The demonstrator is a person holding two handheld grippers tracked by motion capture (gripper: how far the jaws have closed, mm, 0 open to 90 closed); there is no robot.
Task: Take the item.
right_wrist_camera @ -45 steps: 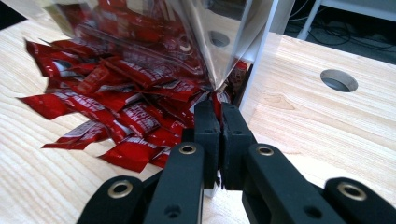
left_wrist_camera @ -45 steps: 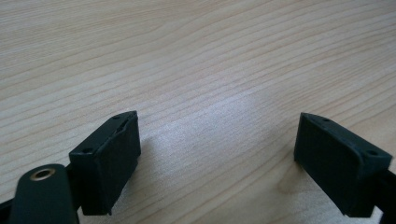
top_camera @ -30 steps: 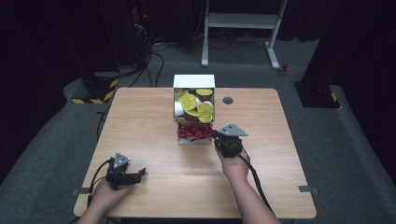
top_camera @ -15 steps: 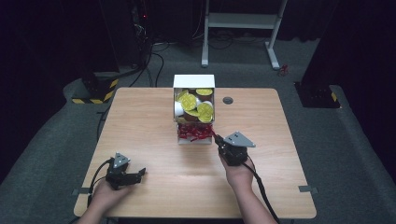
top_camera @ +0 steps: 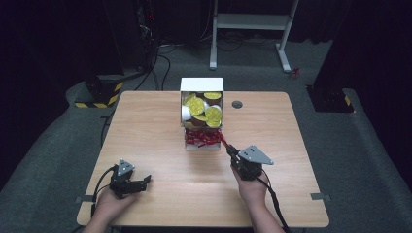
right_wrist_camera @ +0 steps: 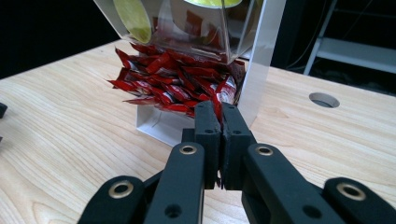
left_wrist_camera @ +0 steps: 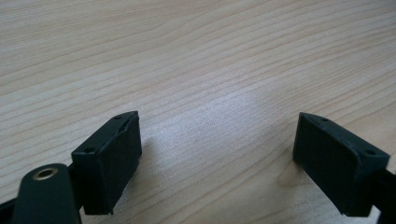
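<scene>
My right claw [right_wrist_camera: 221,122] pinches one red sachet [right_wrist_camera: 219,95]; neighbours may spill from the dispenser [top_camera: 201,86]. Left claw [left_wrist_camera: 217,161] spread, idle.

The table [top_camera: 160,126] is pale wood with fine, wavy grain lines, and a small dark round hole [top_camera: 237,104] sits in it. The dispenser box [top_camera: 201,84] is white with clear walls. Its upper part holds round yellow-green lids [top_camera: 197,105] printed with faint dark marks, and its lower tray spills glossy red sachets [right_wrist_camera: 170,77]. Both grippers are matte black: the left gripper [left_wrist_camera: 217,158] has a brass-coloured rivet, and the right gripper [right_wrist_camera: 222,123] shows several brass-ringed pivots and pinches a red sachet [right_wrist_camera: 218,106]. A grey triangular plate [top_camera: 255,154] tops the right gripper. The floor is dark grey carpet [top_camera: 350,141], with a yellow-and-black striped base [top_camera: 99,97] at the far left.
</scene>
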